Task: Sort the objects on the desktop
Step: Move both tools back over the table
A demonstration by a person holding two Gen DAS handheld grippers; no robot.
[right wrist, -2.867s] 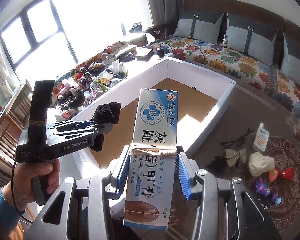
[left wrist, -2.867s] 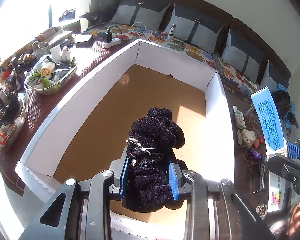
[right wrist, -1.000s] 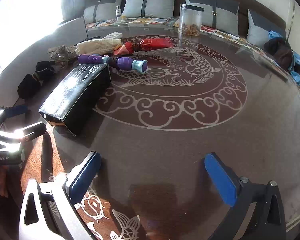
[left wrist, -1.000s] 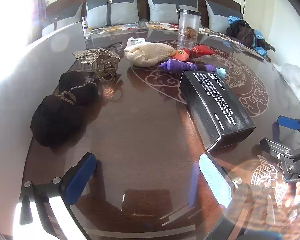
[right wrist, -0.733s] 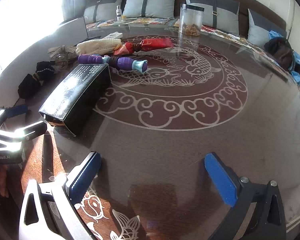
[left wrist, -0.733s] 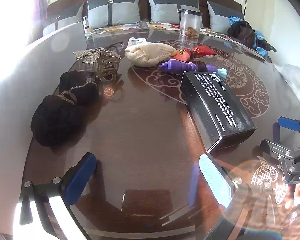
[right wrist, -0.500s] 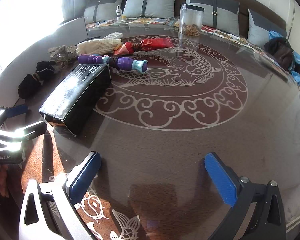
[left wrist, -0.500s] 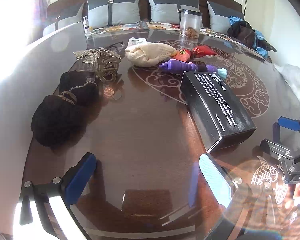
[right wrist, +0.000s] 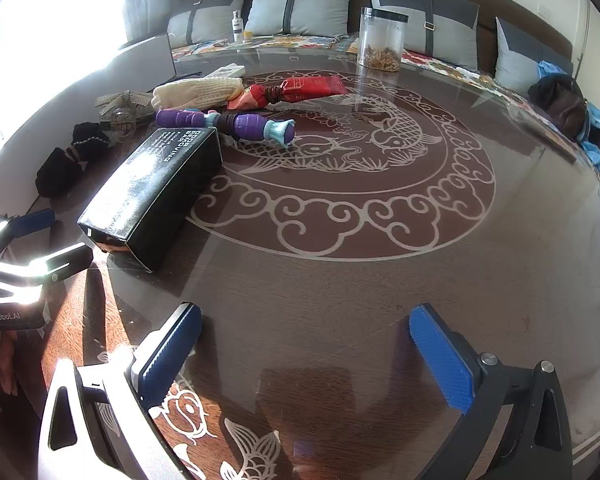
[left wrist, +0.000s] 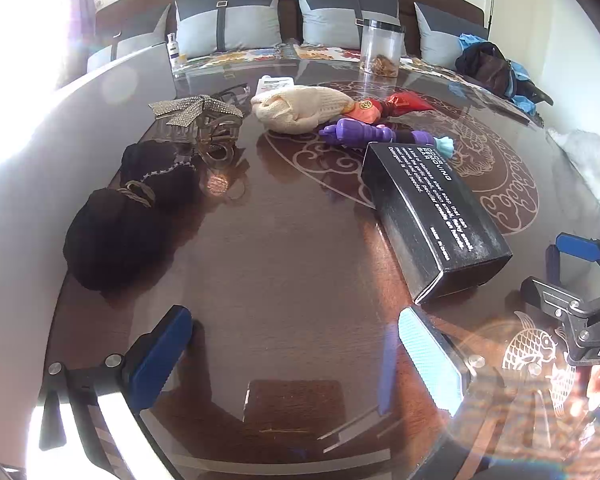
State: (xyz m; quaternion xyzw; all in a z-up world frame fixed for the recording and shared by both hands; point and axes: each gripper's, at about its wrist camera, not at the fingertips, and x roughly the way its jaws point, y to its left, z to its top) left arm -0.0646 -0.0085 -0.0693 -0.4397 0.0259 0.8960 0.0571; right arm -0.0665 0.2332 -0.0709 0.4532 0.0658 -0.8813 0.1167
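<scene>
Your left tool point(left wrist: 290, 356) and right tool point(right wrist: 306, 354) both hover low over the glossy dark surface point(right wrist: 340, 280), fingers spread wide apart and holding nothing. A black box point(left wrist: 432, 216) lies on its side just ahead of your left tool, between the two. Beyond it rest a purple toy point(left wrist: 364, 132), a cream knitted pouch point(left wrist: 300, 110) and a red packet point(right wrist: 308, 86), close together. To the left sit a black fuzzy bundle point(left wrist: 120, 216) and a glittery bow hair clip point(left wrist: 200, 116). A clear jar point(right wrist: 382, 42) stands upright at the far edge.
</scene>
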